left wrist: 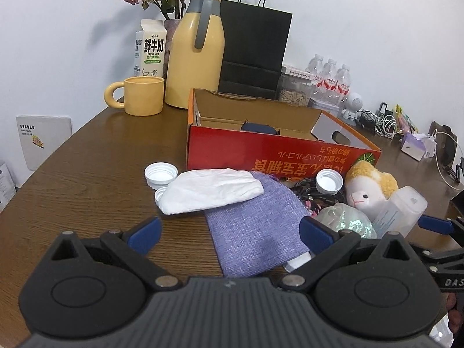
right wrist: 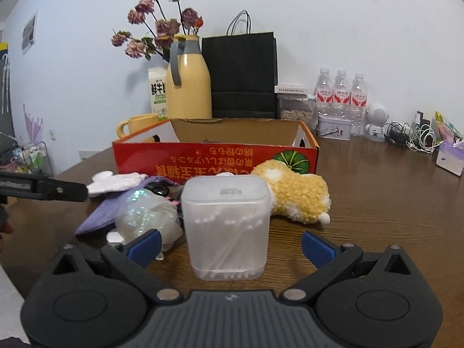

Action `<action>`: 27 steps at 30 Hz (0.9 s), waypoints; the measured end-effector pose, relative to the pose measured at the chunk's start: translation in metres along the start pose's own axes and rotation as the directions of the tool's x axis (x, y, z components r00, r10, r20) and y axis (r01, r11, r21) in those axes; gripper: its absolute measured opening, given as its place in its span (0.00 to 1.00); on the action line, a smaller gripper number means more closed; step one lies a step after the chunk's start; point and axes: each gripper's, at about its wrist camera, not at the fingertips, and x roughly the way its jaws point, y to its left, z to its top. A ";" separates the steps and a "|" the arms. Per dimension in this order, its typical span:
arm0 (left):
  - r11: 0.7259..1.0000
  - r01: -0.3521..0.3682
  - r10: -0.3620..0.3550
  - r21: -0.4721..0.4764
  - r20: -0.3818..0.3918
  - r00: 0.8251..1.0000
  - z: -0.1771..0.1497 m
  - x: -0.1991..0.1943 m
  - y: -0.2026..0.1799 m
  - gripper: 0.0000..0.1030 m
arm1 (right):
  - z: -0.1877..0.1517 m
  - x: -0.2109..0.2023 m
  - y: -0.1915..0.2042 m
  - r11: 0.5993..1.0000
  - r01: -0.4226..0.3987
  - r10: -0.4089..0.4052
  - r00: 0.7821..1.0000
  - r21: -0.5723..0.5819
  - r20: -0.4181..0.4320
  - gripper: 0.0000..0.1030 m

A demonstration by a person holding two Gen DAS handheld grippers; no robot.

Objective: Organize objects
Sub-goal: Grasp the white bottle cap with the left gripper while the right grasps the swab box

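Our two wrist views low over the brown wooden worktop (left wrist: 87,174), both facing the open red cardboard box (right wrist: 214,159), left view close behind the purple knitted cloth (left wrist: 255,232)

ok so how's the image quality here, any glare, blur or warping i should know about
Left wrist view: strong fisheye bending, dark corners, soft glare on the brown table beside the yellow mug; the left gripper sits open over the purple cloth. Right wrist view: same warping, the carton edges bow; the cotton swab box, between the open right gripper fingers, looks sharp.
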 end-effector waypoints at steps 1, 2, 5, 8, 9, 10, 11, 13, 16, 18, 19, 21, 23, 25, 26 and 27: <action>1.000 -0.002 0.002 -0.002 -0.003 1.000 0.000 0.001 0.001 1.00 | 0.001 0.003 0.000 1.000 0.002 -0.002 1.000 -0.004 -0.003 1.00; 1.000 -0.004 0.004 -0.003 -0.006 1.000 0.000 0.002 0.001 1.00 | 0.002 0.006 0.001 1.000 0.002 -0.002 1.000 -0.010 -0.006 1.00; 1.000 -0.006 0.006 -0.011 -0.017 1.000 -0.002 0.007 0.004 1.00 | 0.004 0.017 0.002 1.000 0.010 -0.011 1.000 -0.024 -0.017 0.99; 1.000 -0.005 0.004 -0.017 -0.030 1.000 -0.004 0.012 0.006 1.00 | 0.004 0.027 0.003 1.000 0.020 -0.020 0.999 -0.023 -0.026 0.94; 1.000 -0.006 0.005 -0.018 -0.034 0.999 -0.005 0.013 0.006 1.00 | 0.004 0.028 0.003 1.000 0.019 -0.020 1.000 -0.018 -0.025 0.90; 1.000 -0.008 0.007 -0.019 -0.038 0.999 -0.005 0.015 0.007 1.00 | 0.004 0.030 0.003 1.000 0.017 -0.017 1.000 -0.016 -0.023 0.88; 1.000 -0.010 0.009 -0.020 -0.040 0.999 -0.004 0.016 0.008 1.00 | 0.004 0.031 0.003 1.000 0.011 -0.012 1.000 -0.015 -0.022 0.81; 1.000 -0.015 0.014 -0.024 -0.042 0.999 -0.003 0.019 0.010 1.00 | 0.004 0.032 0.003 1.000 0.001 -0.001 1.000 -0.013 -0.026 0.63; 0.999 -0.022 0.021 -0.027 -0.045 0.999 -0.001 0.024 0.012 1.00 | 0.004 0.033 0.002 1.000 -0.006 0.006 1.000 -0.013 -0.027 0.62; 0.999 -0.024 0.023 -0.028 -0.048 0.999 0.000 0.027 0.013 1.00 | 0.003 0.033 0.001 1.000 -0.007 0.007 1.000 -0.007 -0.020 0.62; 0.999 -0.027 0.026 -0.028 -0.049 0.998 0.001 0.028 0.014 1.00 | 0.003 0.033 0.000 1.000 -0.004 0.004 1.000 -0.003 -0.017 0.62; 0.999 -0.033 0.032 -0.028 -0.050 0.998 0.002 0.031 0.015 1.00 | 0.003 0.032 -0.001 1.000 0.000 0.000 1.000 0.004 -0.009 0.62; 0.999 -0.042 0.041 -0.028 -0.044 0.998 0.005 0.033 0.018 1.00 | 0.003 0.030 -0.003 1.000 0.004 -0.004 1.000 0.008 0.005 0.62; 0.998 -0.059 0.058 -0.029 -0.032 0.998 0.011 0.035 0.022 1.00 | 0.003 0.027 -0.005 1.000 0.015 -0.015 1.000 0.012 0.020 0.62; 0.997 -0.070 0.069 -0.031 -0.024 0.997 0.015 0.036 0.025 1.00 | 0.004 0.026 -0.006 1.000 0.022 -0.022 0.999 0.015 0.025 0.62; 0.996 -0.080 0.080 -0.032 -0.014 0.997 0.019 0.038 0.028 1.00 | 0.005 0.025 -0.007 0.999 0.028 -0.028 0.999 0.018 0.029 0.62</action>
